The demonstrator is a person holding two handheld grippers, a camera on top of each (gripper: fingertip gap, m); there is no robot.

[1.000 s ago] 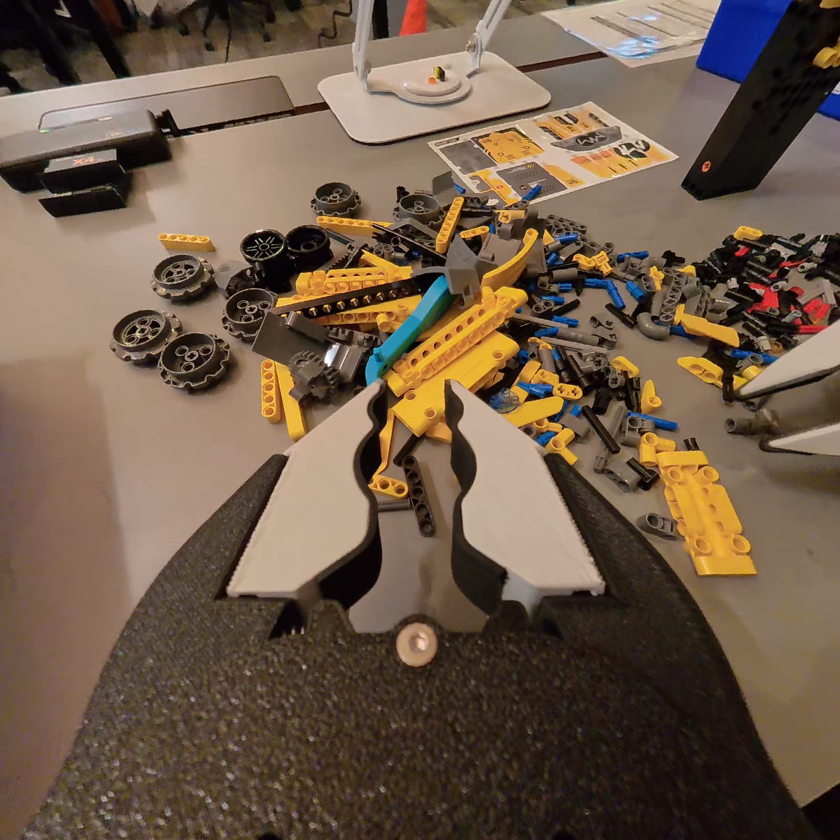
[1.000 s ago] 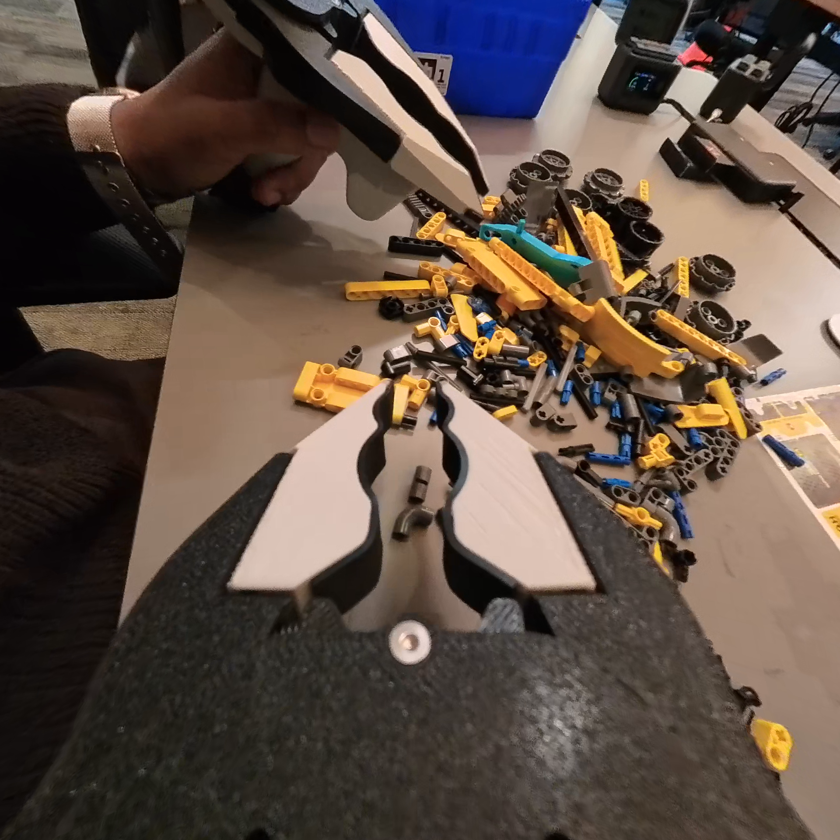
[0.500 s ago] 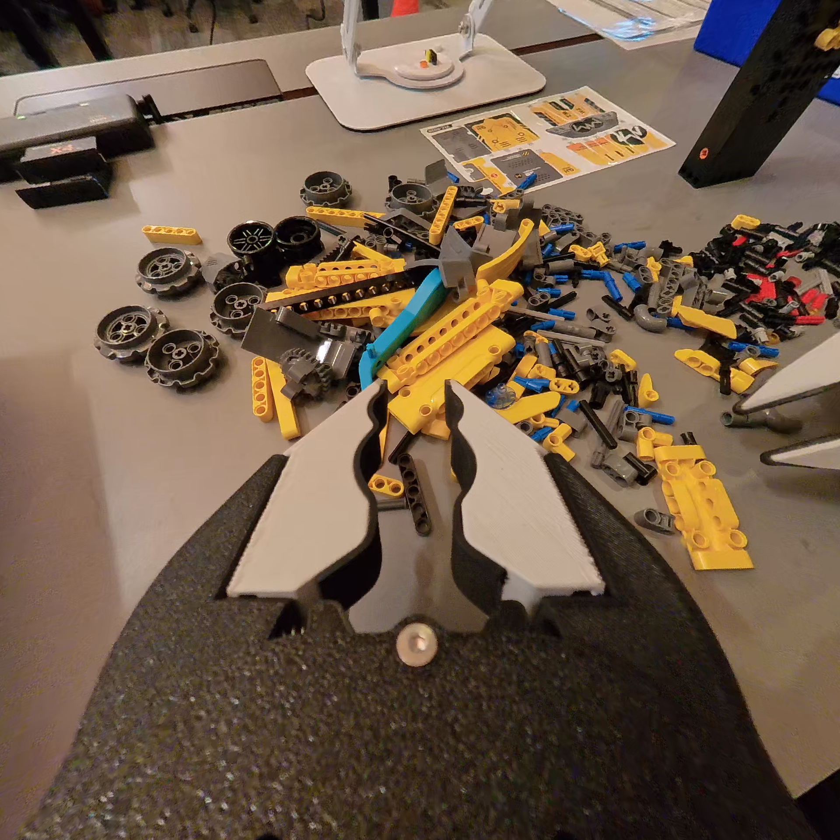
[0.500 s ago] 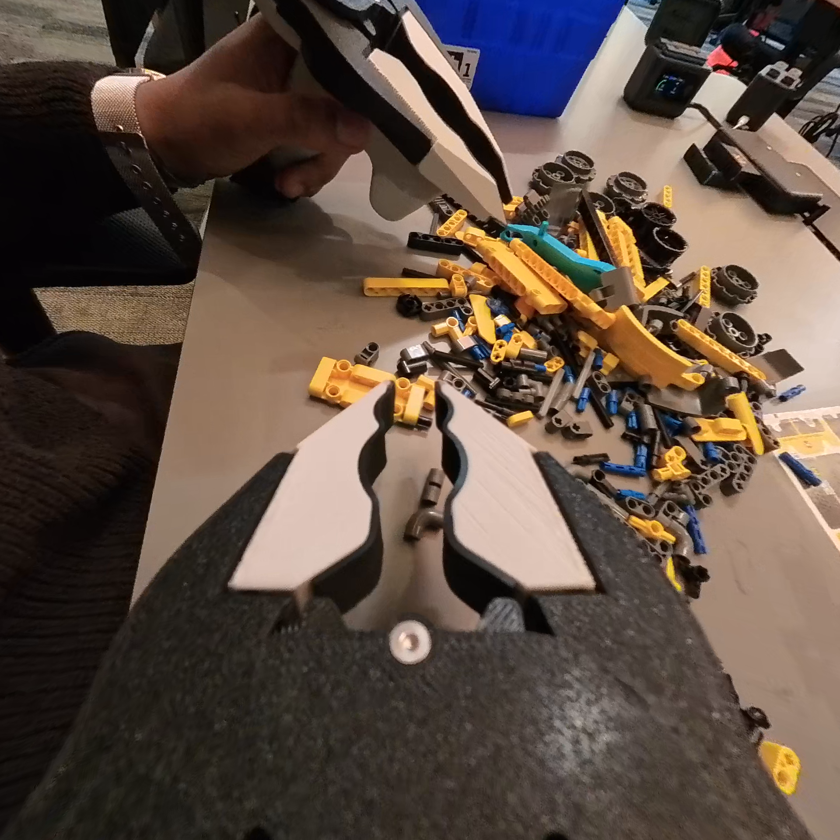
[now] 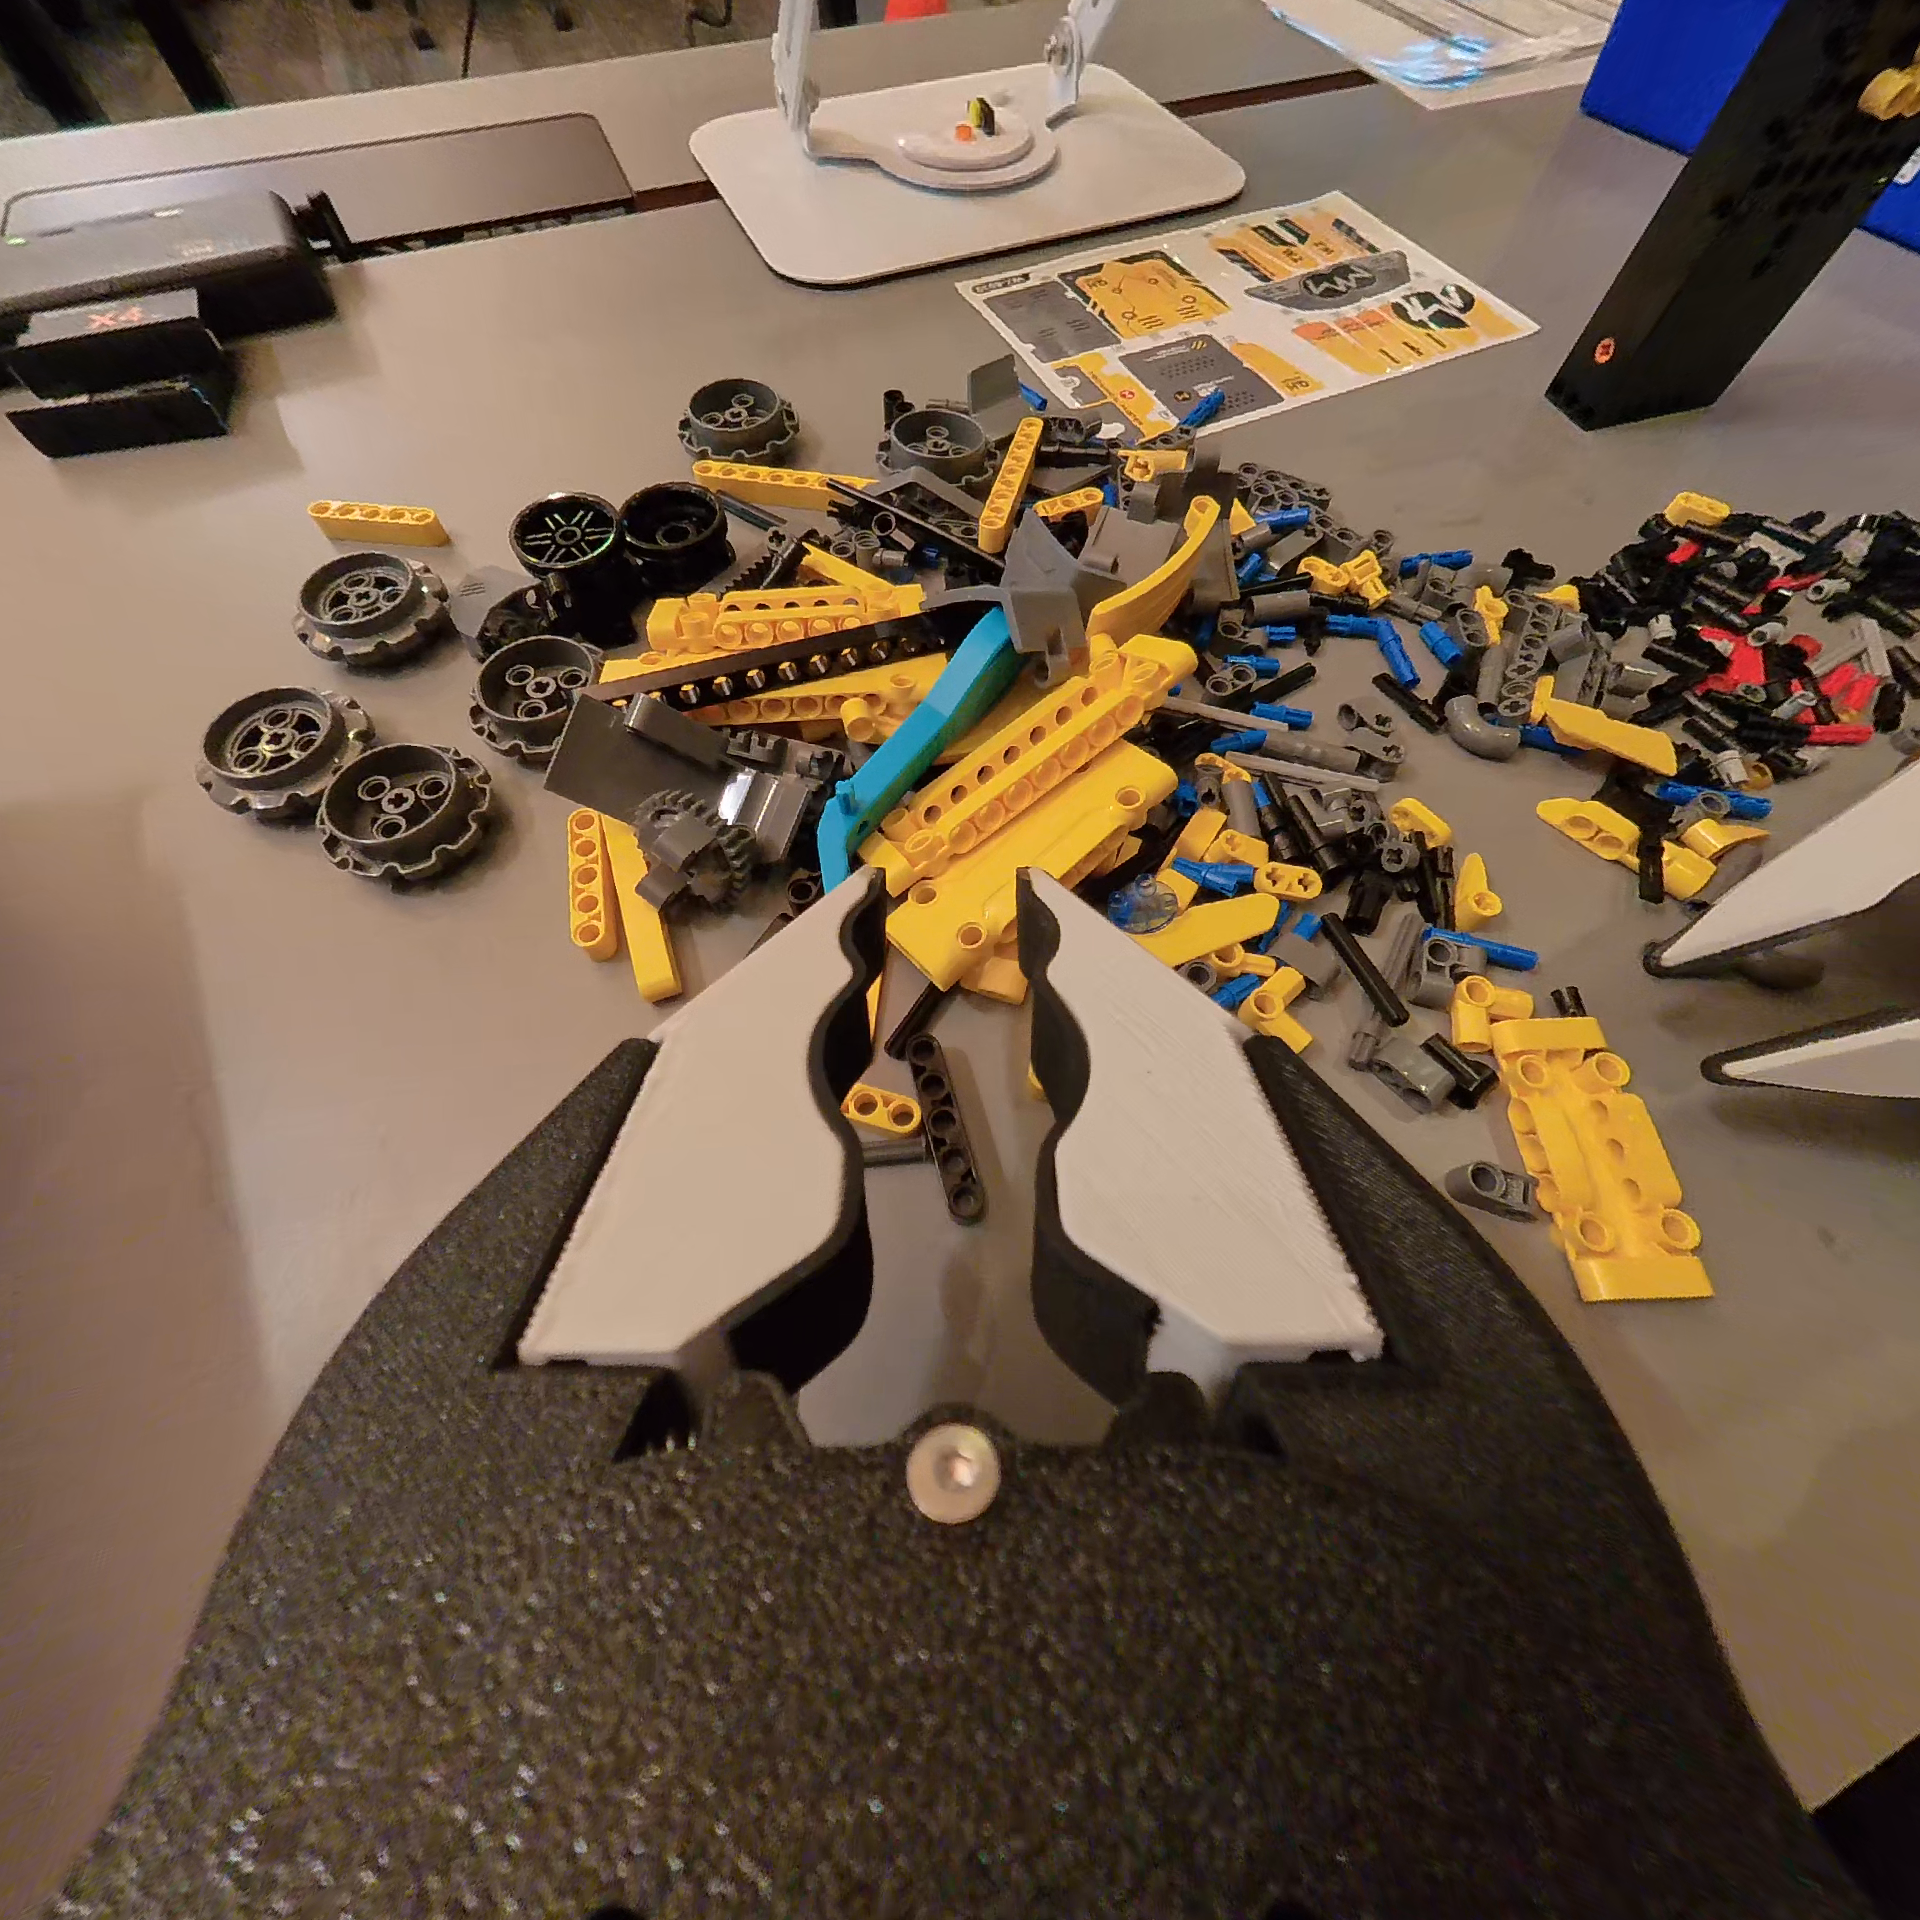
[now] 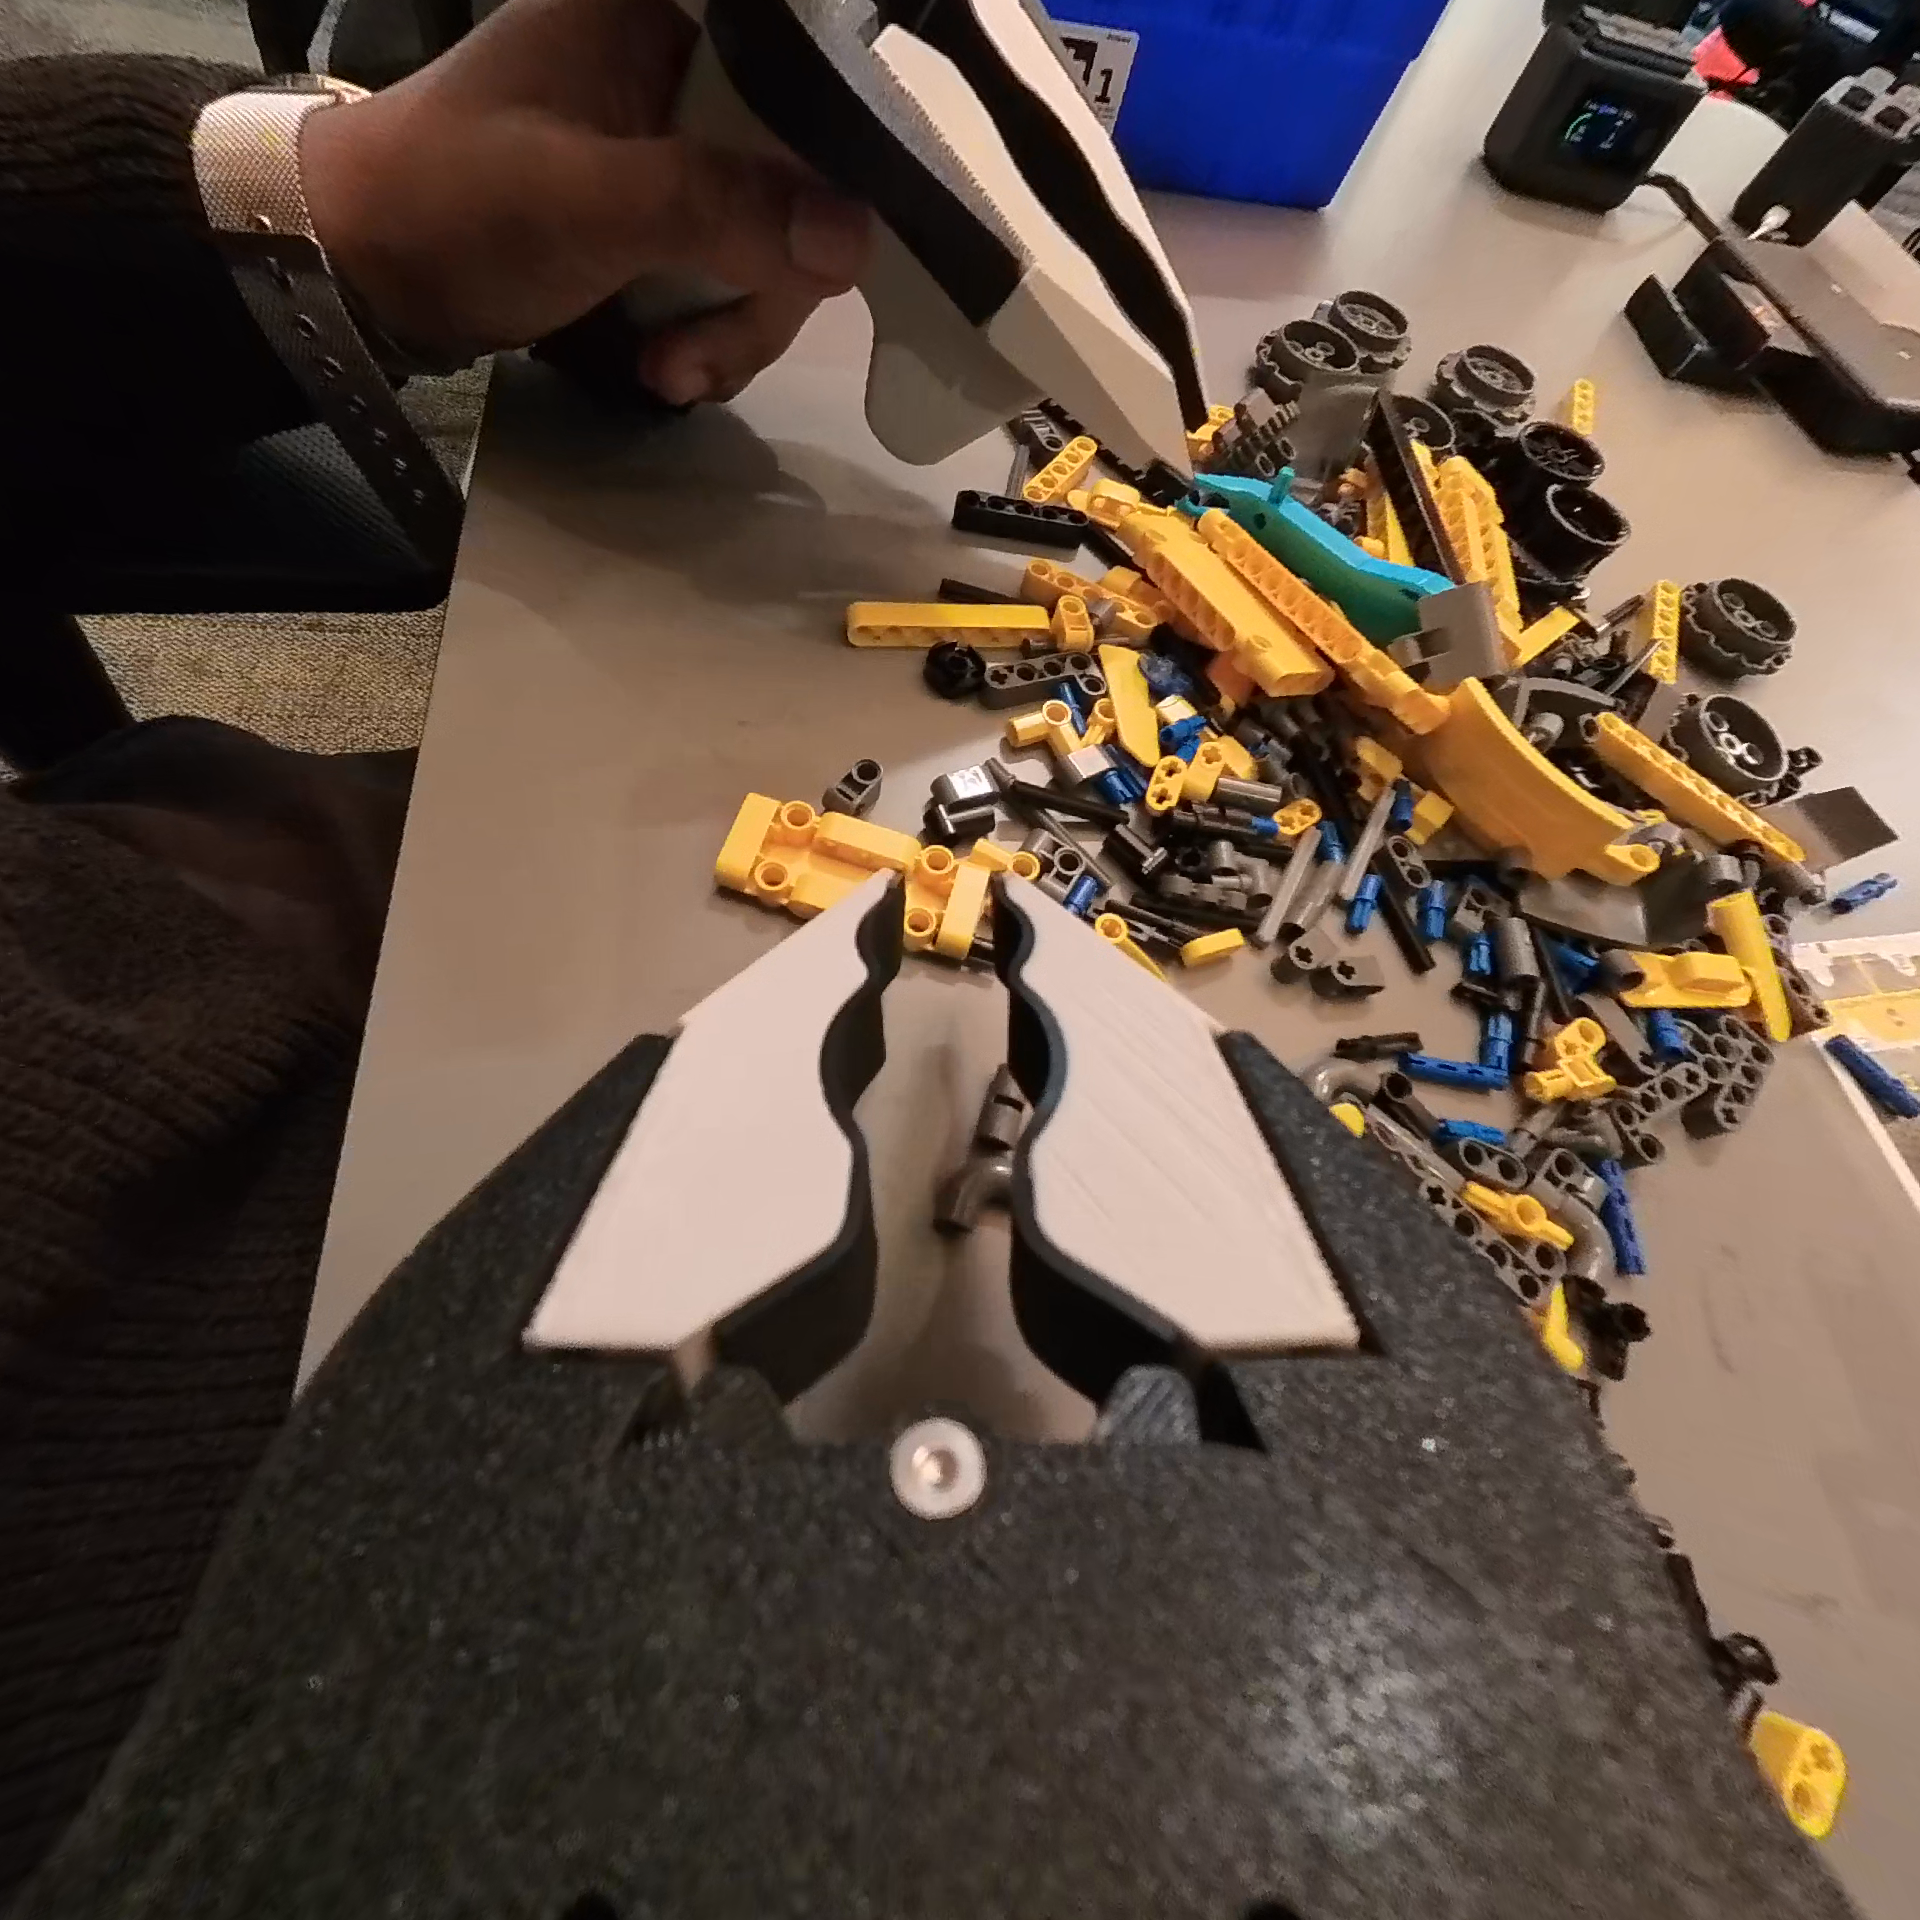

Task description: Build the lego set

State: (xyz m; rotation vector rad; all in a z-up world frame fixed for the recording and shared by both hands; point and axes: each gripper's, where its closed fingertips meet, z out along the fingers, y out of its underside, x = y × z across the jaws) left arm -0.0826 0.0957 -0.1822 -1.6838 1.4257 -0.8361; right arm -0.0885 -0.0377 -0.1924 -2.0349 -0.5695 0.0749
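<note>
Grey table (image 5: 312, 1091) strewn with building pieces (image 5: 1039, 748); both grippers' jaws parted and empty, carpet beyond

We see printed markings on 4 things, and we leave the wording of each unread. A sticker sheet (image 5: 1247, 312) with yellow, grey and black panels lies on the table (image 5: 312, 1039) beyond the heap of building pieces, and a small black box (image 5: 114, 348) at the far left edge bears a red mark on its top. In the right wrist view, a white label (image 6: 1093, 64) with black characters sits on the blue bin (image 6: 1247, 114), and a dark device (image 6: 1558, 156) shows a small lit screen (image 6: 1606, 129).
</note>
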